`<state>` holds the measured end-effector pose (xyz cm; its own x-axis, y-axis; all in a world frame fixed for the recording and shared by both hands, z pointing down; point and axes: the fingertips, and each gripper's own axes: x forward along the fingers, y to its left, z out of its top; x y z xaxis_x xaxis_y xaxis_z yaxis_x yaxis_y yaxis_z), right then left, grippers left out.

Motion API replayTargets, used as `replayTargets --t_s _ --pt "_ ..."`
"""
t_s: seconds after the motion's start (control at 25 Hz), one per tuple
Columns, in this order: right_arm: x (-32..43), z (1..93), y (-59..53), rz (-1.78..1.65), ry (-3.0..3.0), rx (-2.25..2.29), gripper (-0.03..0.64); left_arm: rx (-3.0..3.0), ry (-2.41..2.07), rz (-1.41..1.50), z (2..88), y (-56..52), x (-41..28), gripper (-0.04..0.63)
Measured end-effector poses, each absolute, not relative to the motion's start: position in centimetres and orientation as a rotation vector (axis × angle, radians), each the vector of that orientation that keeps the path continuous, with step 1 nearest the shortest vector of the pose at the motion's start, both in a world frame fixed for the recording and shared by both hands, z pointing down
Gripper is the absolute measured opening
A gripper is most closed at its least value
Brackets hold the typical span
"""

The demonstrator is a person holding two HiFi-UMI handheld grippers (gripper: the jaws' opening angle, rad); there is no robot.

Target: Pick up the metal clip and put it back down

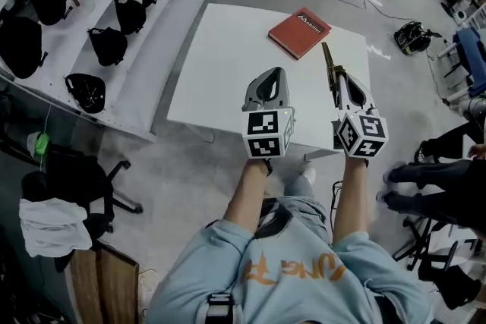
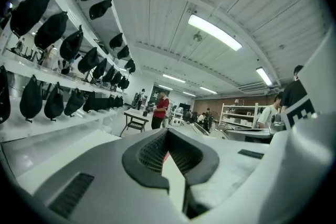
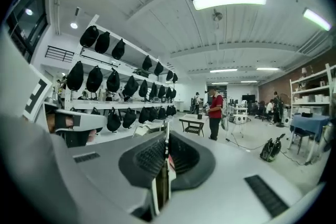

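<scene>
A long brass-coloured metal clip (image 1: 328, 61) sticks out ahead of my right gripper (image 1: 336, 80), which is shut on it above the right side of the white table (image 1: 228, 64). In the right gripper view the clip (image 3: 166, 165) shows as a thin upright strip pinched between the black pads of that gripper (image 3: 167, 136). My left gripper (image 1: 277, 73) hangs beside it over the table's near edge, shut and holding nothing. Its tips (image 2: 167, 134) meet in the left gripper view. Both grippers point level into the room.
A red book (image 1: 299, 32) lies at the table's far right. White shelves with several black bags (image 1: 106, 45) run along the left. An office chair (image 1: 76, 186) stands at the lower left, and a seated person's legs (image 1: 433, 171) are at the right. A black bag (image 1: 412, 36) lies on the floor.
</scene>
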<state>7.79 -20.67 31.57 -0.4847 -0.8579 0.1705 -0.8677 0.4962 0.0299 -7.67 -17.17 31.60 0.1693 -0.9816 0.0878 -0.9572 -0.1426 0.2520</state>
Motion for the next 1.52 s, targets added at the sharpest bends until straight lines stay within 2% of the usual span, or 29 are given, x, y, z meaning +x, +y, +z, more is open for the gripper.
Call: replayTargets --t_s 0.68,1.52 --pt "24.2 42.9 -21.0 0.288 -2.186 1.804 0.029 2.242 -1.509 0.149 43.8 -20.4 6.7 0.009" --pt "32.9 53.9 -18.2 0.327 -1.924 1.675 0.029 2.204 -1.324 0.314 52.8 -19.0 17.4 0.008"
